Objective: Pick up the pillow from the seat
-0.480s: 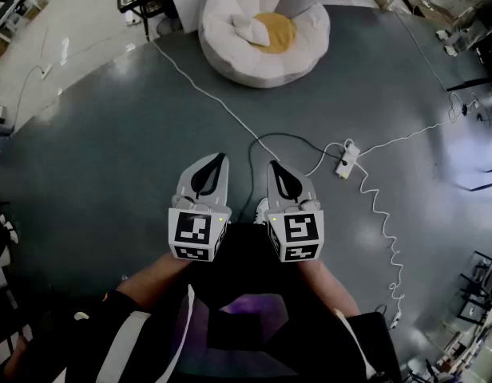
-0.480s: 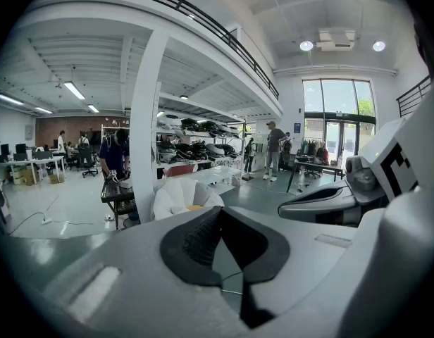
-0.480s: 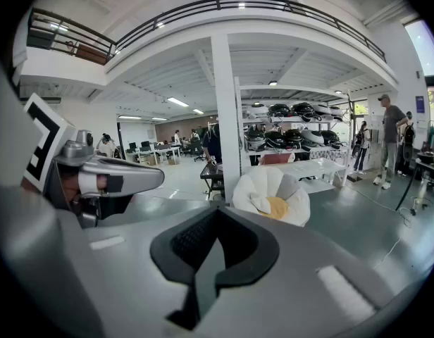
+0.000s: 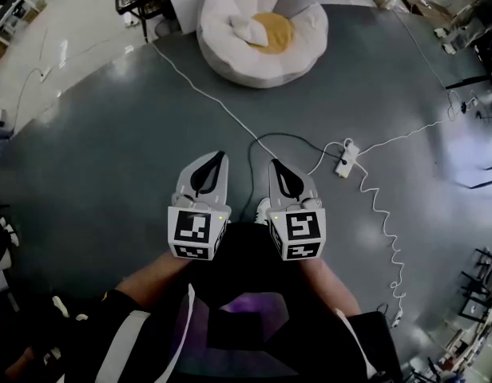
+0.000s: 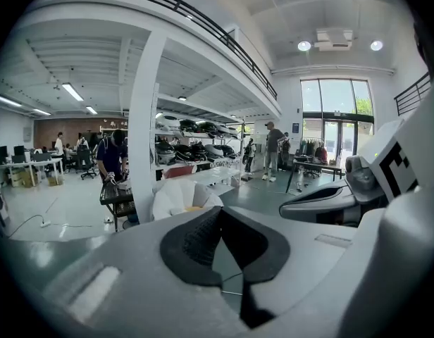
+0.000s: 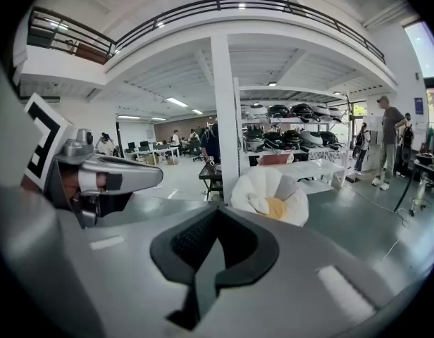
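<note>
Far ahead at 12 o'clock of left gripper [image 4: 216, 159] and right gripper [image 4: 276, 167], both closed and empty: pillow [image 4: 250, 29], on seat [image 4: 230, 64], at 9 o'clock of yellow centre [image 4: 276, 32]. Well apart, about equally near either.
</note>
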`<action>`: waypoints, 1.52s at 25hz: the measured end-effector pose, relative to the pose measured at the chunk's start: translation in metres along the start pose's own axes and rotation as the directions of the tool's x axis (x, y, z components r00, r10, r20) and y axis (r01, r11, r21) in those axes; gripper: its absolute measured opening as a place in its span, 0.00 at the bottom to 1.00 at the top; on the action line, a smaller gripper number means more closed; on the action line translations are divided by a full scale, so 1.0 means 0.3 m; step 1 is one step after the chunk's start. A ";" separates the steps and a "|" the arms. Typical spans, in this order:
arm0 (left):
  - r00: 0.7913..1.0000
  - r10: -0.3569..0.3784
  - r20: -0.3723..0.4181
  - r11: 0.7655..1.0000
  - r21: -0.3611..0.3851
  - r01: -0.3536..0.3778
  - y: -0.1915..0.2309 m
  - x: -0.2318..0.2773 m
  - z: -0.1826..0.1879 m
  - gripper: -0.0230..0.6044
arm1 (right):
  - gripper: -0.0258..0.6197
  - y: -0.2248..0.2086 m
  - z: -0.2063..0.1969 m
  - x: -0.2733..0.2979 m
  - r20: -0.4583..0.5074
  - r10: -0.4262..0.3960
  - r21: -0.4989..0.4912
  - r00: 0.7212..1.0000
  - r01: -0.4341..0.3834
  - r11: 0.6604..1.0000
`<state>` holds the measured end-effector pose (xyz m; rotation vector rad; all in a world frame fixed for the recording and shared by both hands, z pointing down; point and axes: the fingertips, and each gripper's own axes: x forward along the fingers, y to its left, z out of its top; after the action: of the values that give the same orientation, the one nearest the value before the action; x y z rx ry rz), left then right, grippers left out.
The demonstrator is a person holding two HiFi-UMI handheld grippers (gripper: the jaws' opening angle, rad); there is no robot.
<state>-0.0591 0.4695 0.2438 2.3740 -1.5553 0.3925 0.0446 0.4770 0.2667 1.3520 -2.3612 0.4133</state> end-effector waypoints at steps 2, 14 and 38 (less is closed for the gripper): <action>1.000 -0.002 0.007 1.000 0.002 0.002 0.002 0.001 0.008 0.04 | 0.04 0.000 0.002 0.000 -0.001 -0.003 -0.001 1.000 0.003 1.000; 1.000 -0.013 0.020 1.000 0.012 0.012 0.056 -0.011 0.019 0.04 | 0.04 0.035 0.038 0.022 0.030 -0.013 0.028 0.999 0.012 1.000; 0.998 -0.034 0.062 0.999 0.013 0.033 0.214 0.046 0.068 0.04 | 0.04 0.067 0.119 0.155 0.052 -0.072 0.018 0.996 0.071 0.997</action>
<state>-0.1113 0.4255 0.2351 2.4400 -1.5420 0.3248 -0.0009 0.4363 0.2557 1.4671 -2.3480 0.3814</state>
